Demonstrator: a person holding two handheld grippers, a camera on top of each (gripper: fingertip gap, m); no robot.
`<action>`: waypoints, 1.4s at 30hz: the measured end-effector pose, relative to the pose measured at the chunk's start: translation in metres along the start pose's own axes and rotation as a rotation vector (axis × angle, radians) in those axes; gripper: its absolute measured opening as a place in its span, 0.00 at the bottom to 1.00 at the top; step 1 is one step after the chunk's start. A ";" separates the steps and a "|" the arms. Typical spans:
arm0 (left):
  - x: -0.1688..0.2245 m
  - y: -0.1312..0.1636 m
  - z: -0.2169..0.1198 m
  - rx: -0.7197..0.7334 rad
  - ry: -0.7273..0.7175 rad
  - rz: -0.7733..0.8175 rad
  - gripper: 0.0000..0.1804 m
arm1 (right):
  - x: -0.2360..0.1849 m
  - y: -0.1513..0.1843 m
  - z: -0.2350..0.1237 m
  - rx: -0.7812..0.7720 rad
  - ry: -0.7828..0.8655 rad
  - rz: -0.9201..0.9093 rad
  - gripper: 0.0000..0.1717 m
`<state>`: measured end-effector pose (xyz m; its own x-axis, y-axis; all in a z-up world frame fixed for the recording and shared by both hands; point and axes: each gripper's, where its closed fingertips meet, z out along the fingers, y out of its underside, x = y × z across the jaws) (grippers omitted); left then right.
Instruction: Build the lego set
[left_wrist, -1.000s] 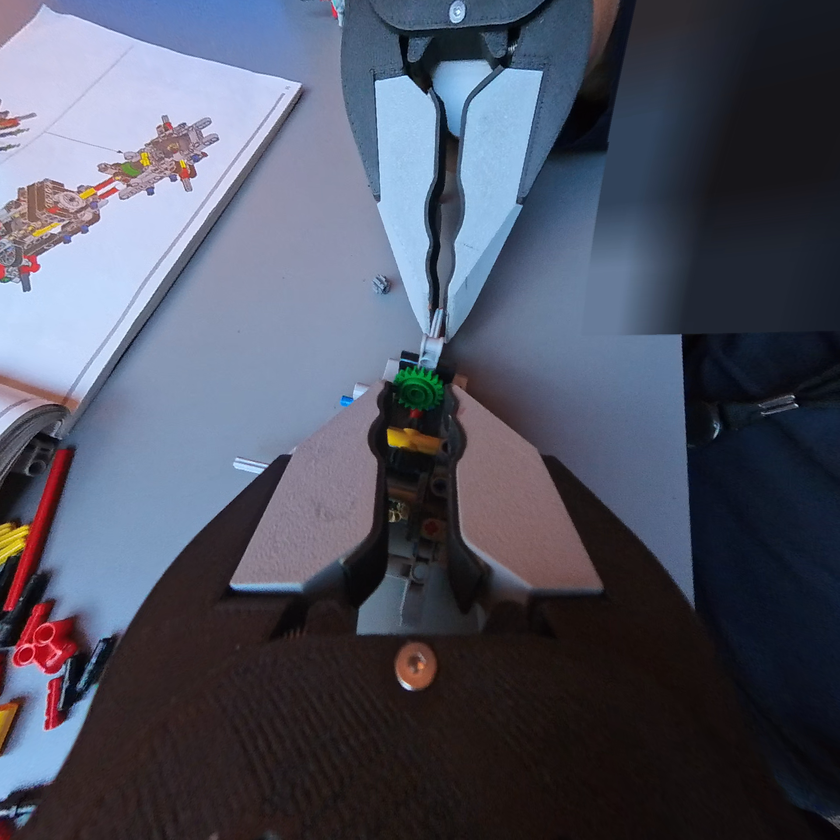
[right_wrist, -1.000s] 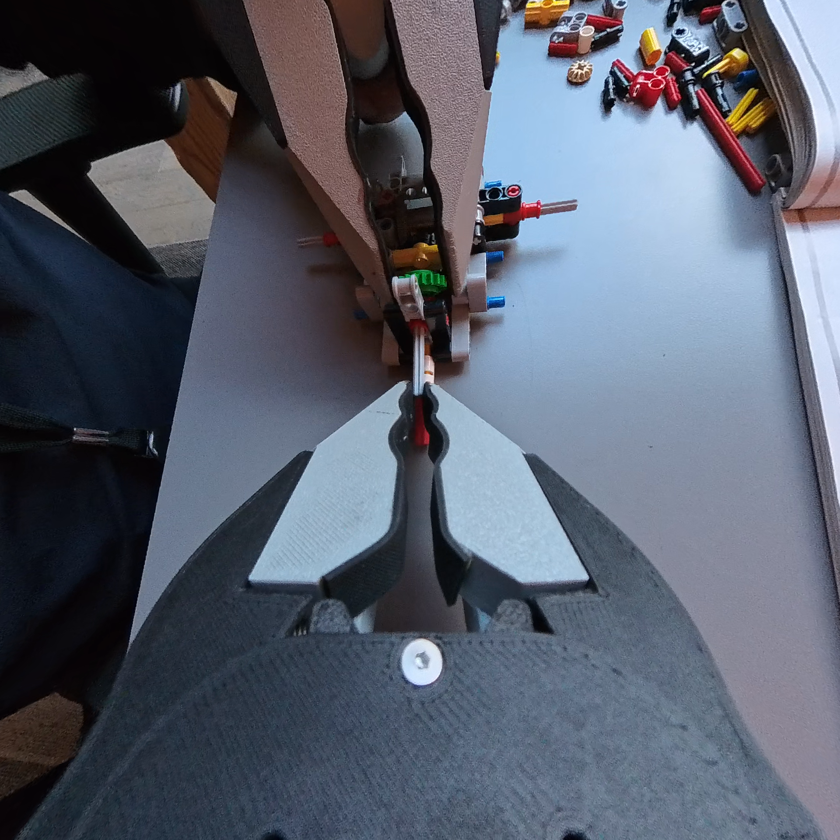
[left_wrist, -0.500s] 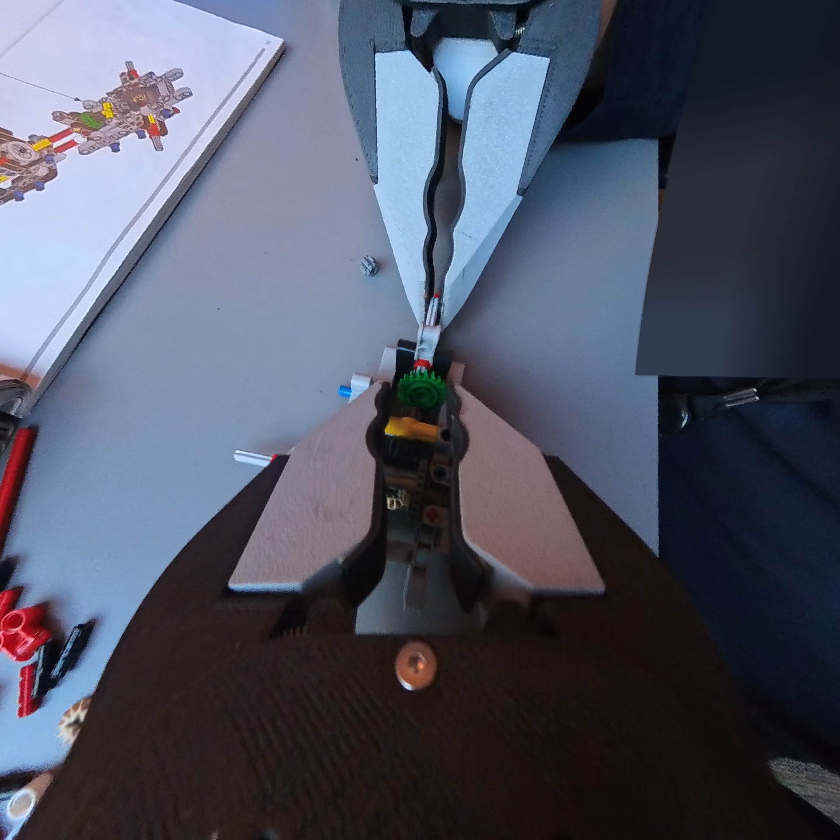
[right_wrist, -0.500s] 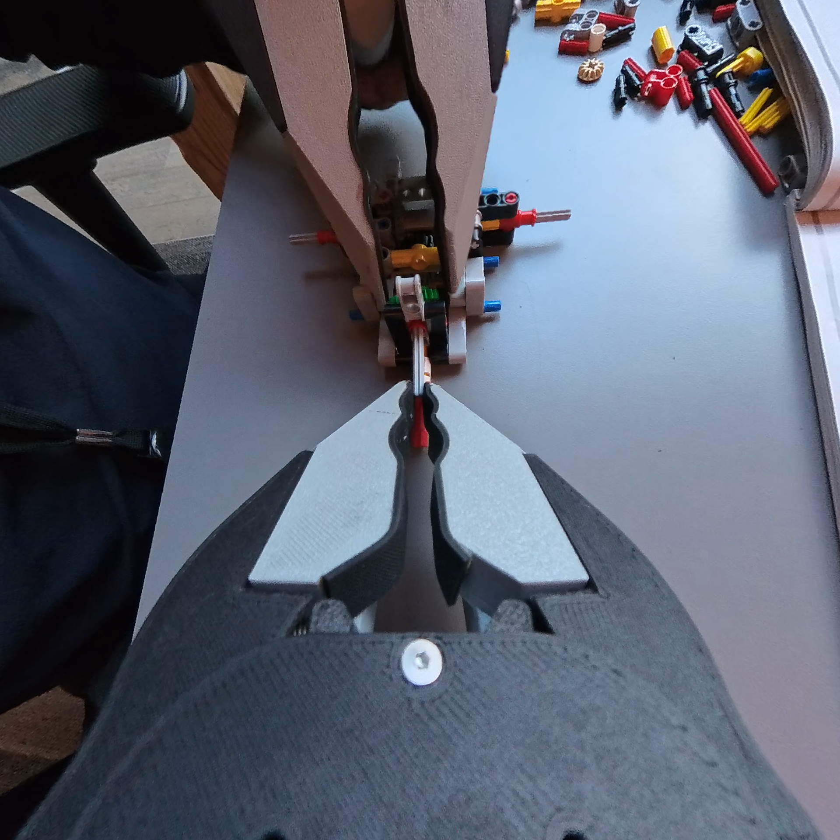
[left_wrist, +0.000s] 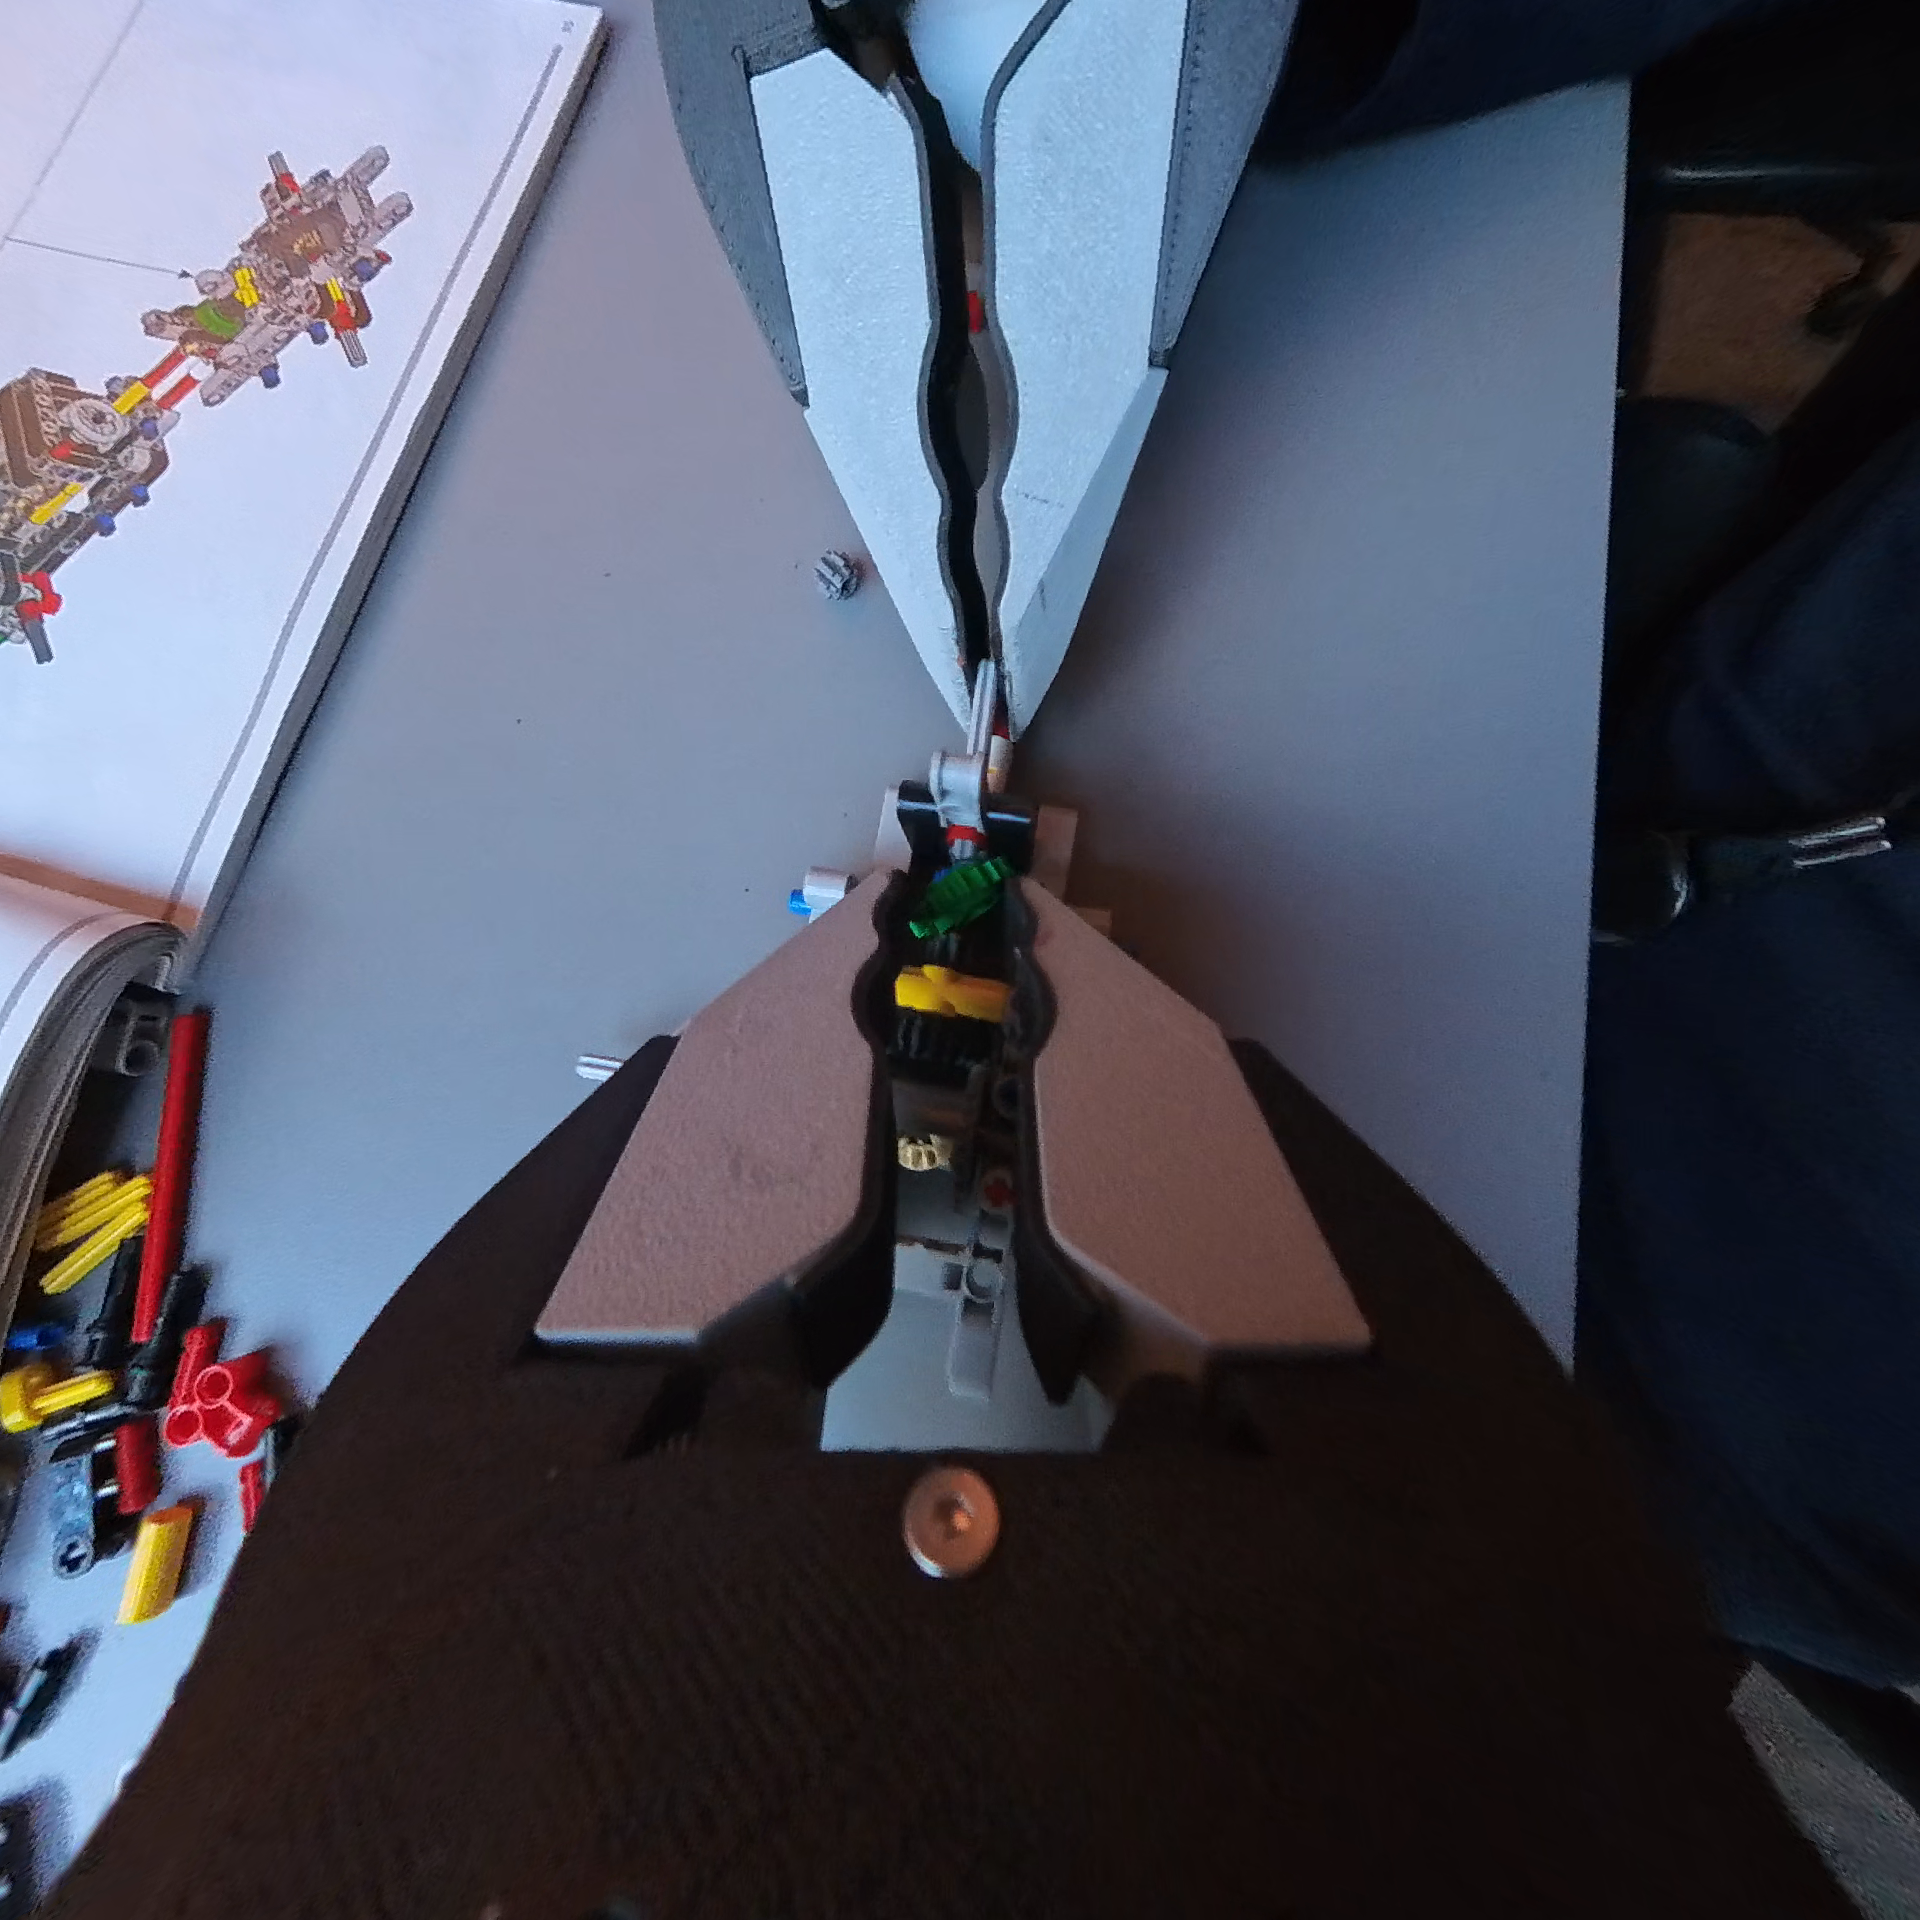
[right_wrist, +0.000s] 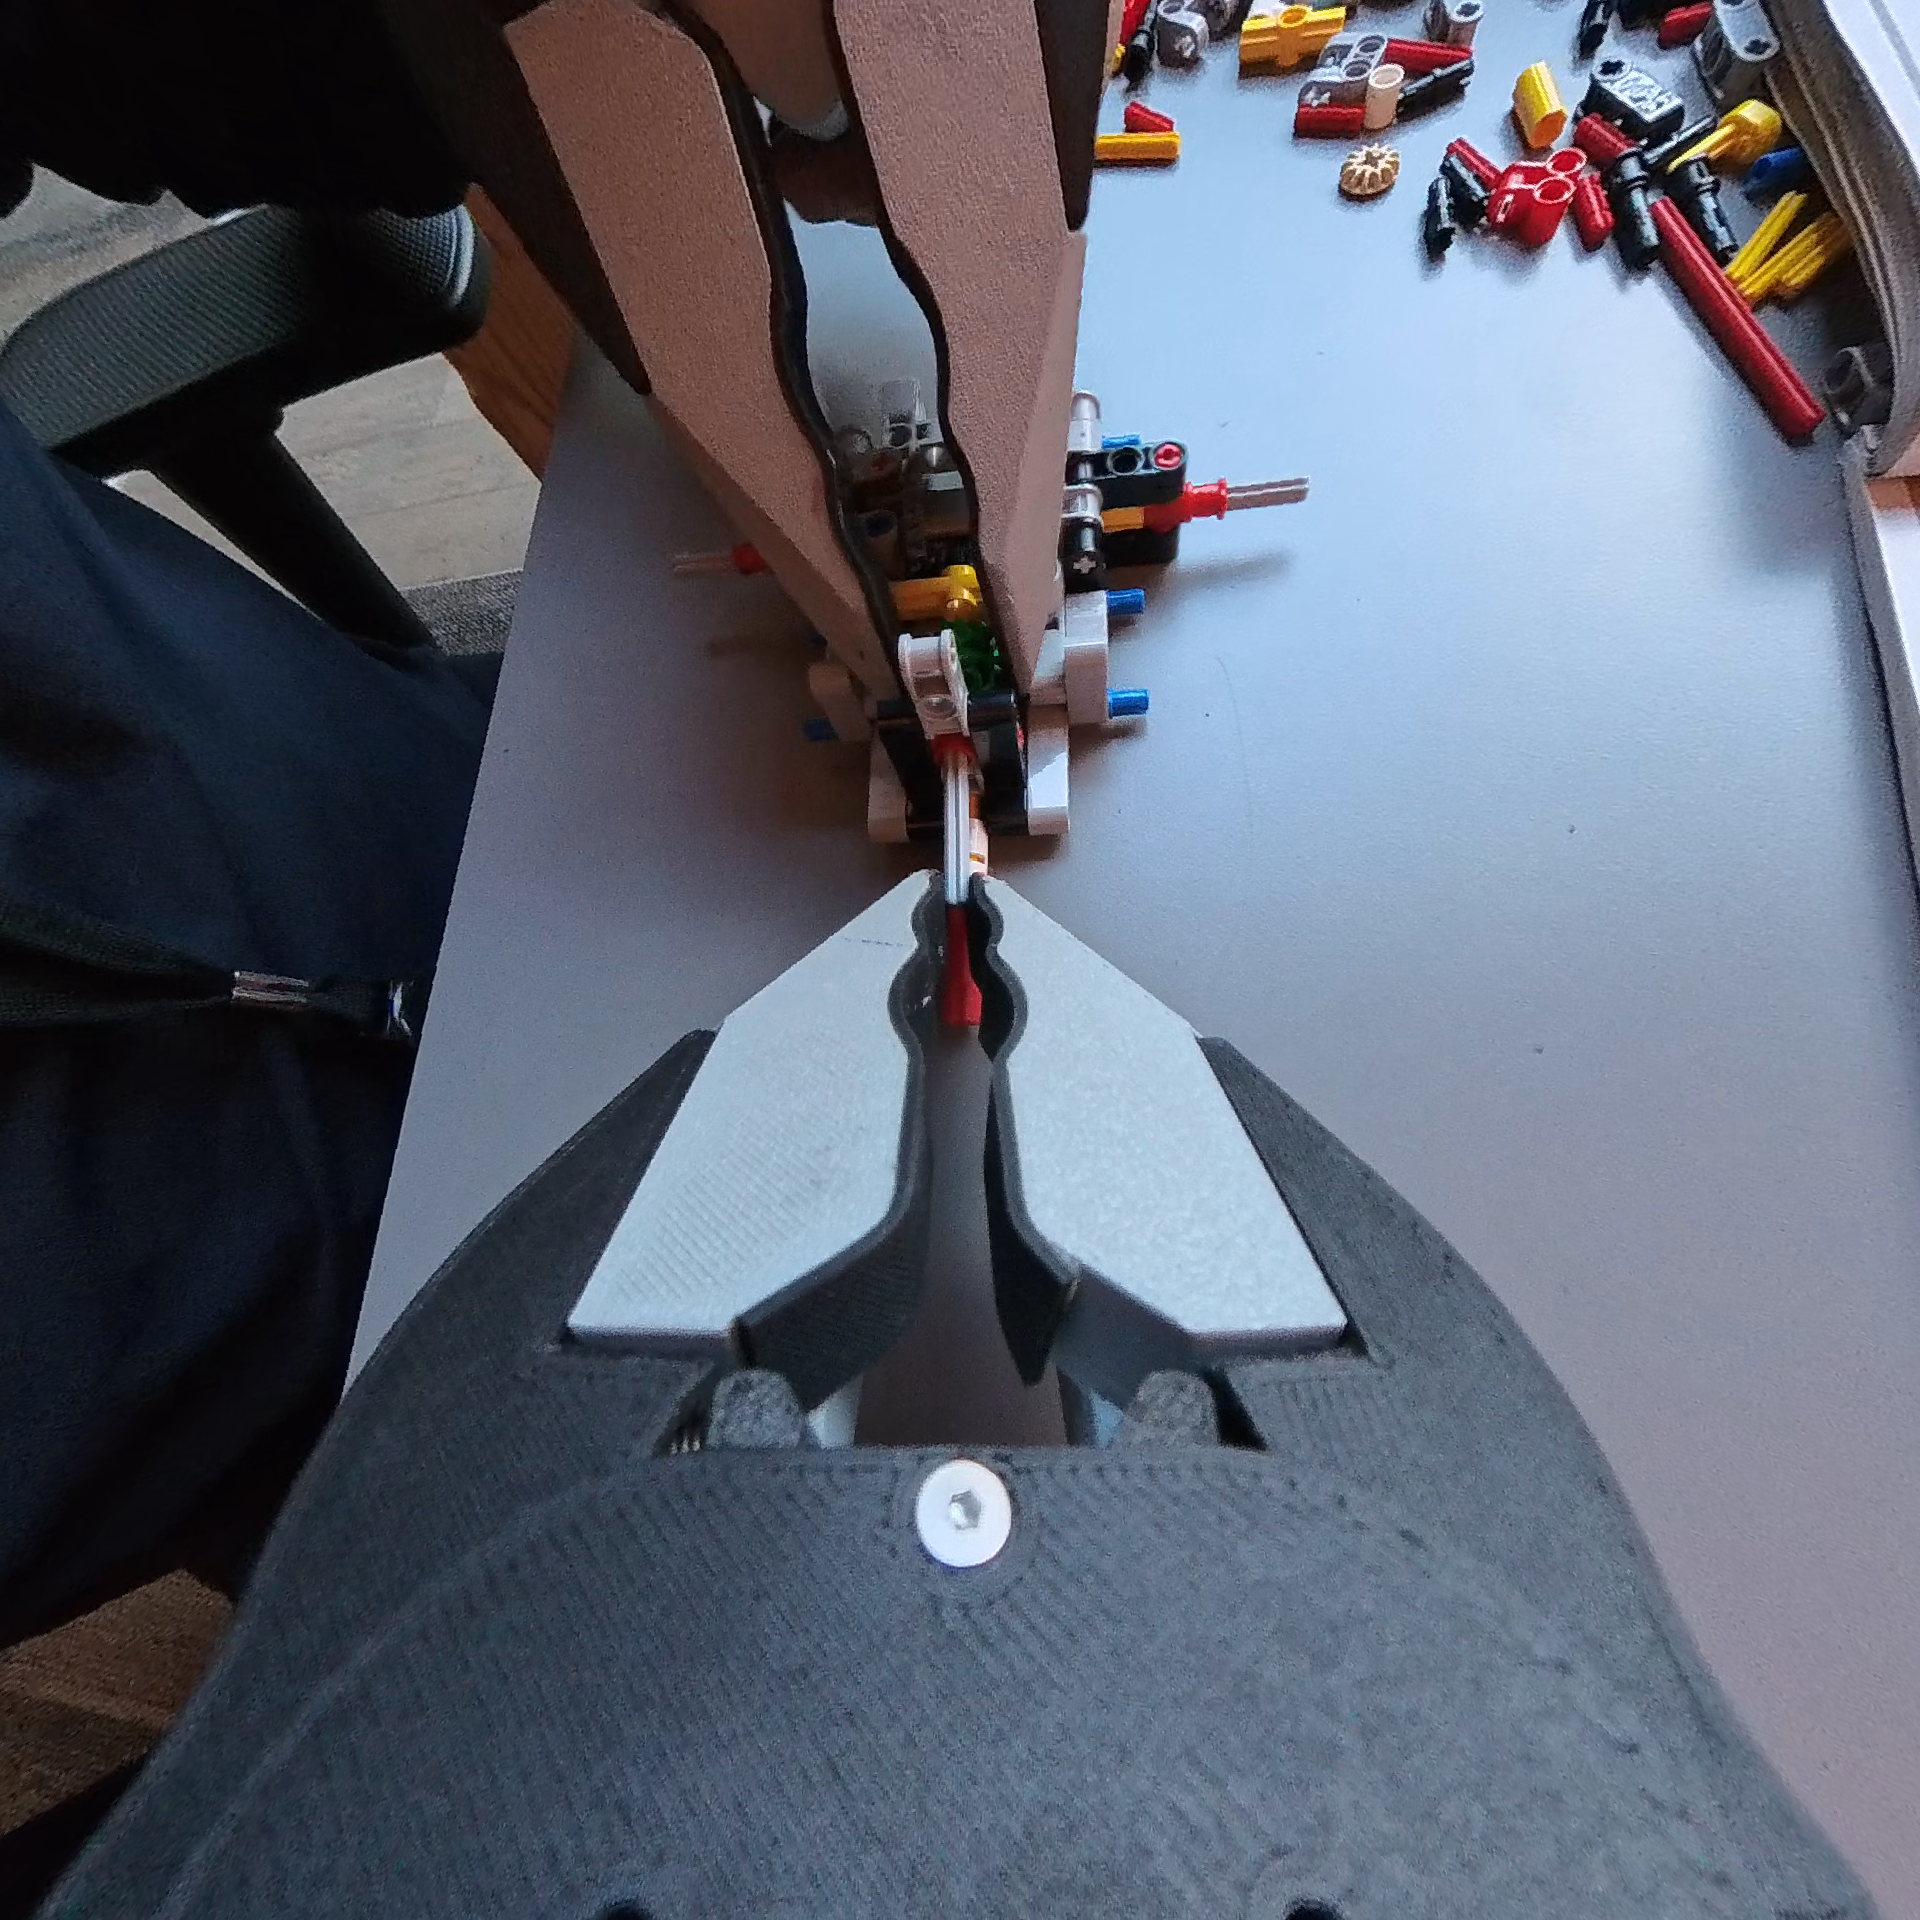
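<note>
The right hand-held gripper pinches 1 grey axle; the left hand-held gripper clamps 1 brick model.

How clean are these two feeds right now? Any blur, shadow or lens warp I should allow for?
Left wrist view: soft with motion blur, the green gear smeared, its own gripper body dark in shadow. Right wrist view: sharper, the red-ended axle crisp. Both bow outward at the edges.

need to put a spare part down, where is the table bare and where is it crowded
Bare grey table lies right of the brick assembly, up to the booklet. Another patch sits between booklet and both tongs. Crowded: the loose parts pile.
</note>
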<state>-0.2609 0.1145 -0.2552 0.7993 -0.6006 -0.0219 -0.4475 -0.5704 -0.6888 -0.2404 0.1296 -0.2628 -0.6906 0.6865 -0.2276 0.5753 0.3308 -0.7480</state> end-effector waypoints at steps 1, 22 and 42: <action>0.000 0.000 -0.001 0.019 0.006 0.012 0.08 | 0.000 0.000 0.000 0.000 0.000 -0.002 0.00; -0.003 0.000 -0.006 -0.043 -0.061 -0.138 0.05 | -0.001 -0.002 0.002 0.008 -0.001 0.011 0.00; 0.003 0.000 -0.009 0.101 -0.212 -0.624 0.00 | -0.002 -0.003 0.004 -0.008 0.071 0.088 0.00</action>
<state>-0.2627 0.1074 -0.2486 0.9623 -0.0461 0.2680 0.1559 -0.7137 -0.6829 -0.2426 0.1246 -0.2632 -0.6046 0.7570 -0.2478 0.6364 0.2719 -0.7219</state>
